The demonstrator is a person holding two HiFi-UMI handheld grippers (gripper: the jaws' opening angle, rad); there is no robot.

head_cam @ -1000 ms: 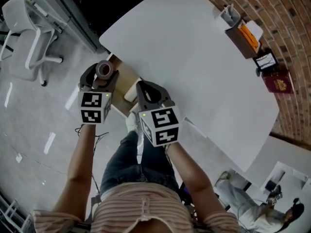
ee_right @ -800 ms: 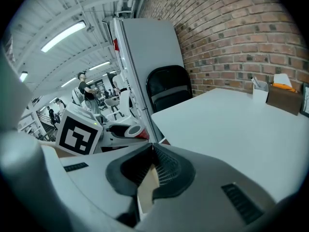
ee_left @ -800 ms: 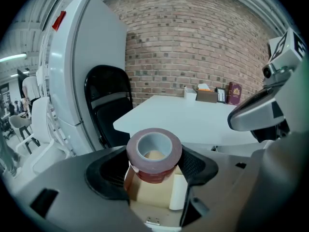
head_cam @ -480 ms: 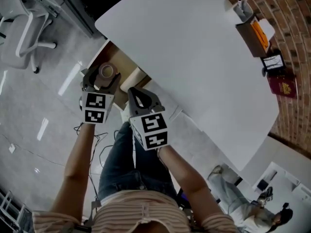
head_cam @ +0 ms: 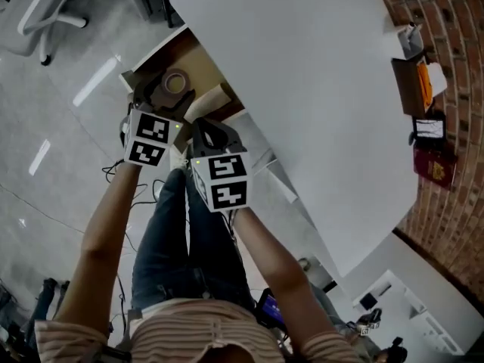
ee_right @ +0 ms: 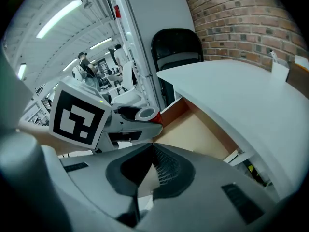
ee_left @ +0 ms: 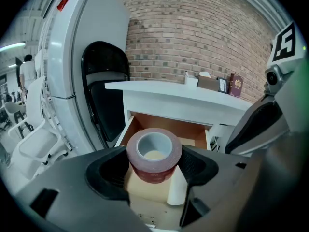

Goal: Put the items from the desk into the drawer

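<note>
A dark red tape roll stands upright between the jaws of my left gripper, which is shut on it. In the head view the tape roll hangs over the open wooden drawer under the white desk. A pale cylinder lies in the drawer beside a beige box. My right gripper is shut with nothing in it. It sits just right of the left gripper, at the drawer's near edge.
At the desk's far right stand a pen holder, a brown box, a small frame and a red booklet. A black chair is left of the drawer, a white office chair beyond. The person's legs are below.
Both grippers have moved forward towards the desk. The left gripper now holds the tape roll over the open drawer, which shows more of its inside. The right gripper stays shut.
</note>
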